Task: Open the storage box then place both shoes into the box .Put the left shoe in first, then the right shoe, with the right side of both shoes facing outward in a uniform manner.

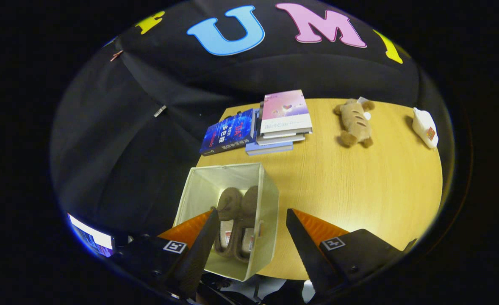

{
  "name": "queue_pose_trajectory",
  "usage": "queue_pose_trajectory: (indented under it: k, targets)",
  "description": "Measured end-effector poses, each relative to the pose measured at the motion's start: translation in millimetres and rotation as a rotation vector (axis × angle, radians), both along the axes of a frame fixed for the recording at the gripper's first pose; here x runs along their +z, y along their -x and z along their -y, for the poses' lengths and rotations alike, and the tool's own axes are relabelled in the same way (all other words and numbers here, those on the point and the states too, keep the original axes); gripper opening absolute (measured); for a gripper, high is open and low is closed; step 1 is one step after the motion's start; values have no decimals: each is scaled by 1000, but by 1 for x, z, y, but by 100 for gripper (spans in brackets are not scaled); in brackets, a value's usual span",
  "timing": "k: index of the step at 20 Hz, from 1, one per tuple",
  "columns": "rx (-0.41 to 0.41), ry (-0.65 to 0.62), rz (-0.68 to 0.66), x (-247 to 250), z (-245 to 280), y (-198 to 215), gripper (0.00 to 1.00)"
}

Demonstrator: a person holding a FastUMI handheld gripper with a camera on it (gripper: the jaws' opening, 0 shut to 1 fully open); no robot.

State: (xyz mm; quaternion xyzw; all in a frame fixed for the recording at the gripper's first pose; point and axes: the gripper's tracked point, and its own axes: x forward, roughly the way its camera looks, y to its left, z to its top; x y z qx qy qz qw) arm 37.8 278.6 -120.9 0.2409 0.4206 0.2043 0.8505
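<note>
A pale fabric storage box (266, 212) stands open at the near left corner of the wooden table (359, 190). Two brown slippers lie side by side inside it, one on the left (227, 203) and one on the right (249, 201), toes pointing away from me. My gripper (253, 214) is held above the box, open, with nothing between its fingers. The left finger (198, 245) overlaps the box's near left part and the right finger (306, 250) hangs over the bare table just right of the box.
Several books (281, 120) are stacked beyond the box, with a dark blue book (228, 132) beside them. A brown plush toy (355, 123) lies further right, and a white packet (425, 127) sits at the table's far right edge. A lit screen (90, 239) glows low on the left.
</note>
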Motion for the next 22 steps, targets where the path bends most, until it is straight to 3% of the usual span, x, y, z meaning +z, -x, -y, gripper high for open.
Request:
queue_pose_trajectory:
  k: [10, 22]
  targets:
    - [-201, 146, 276, 30, 153, -20, 99]
    - [-406, 370, 543, 67, 271, 18, 99]
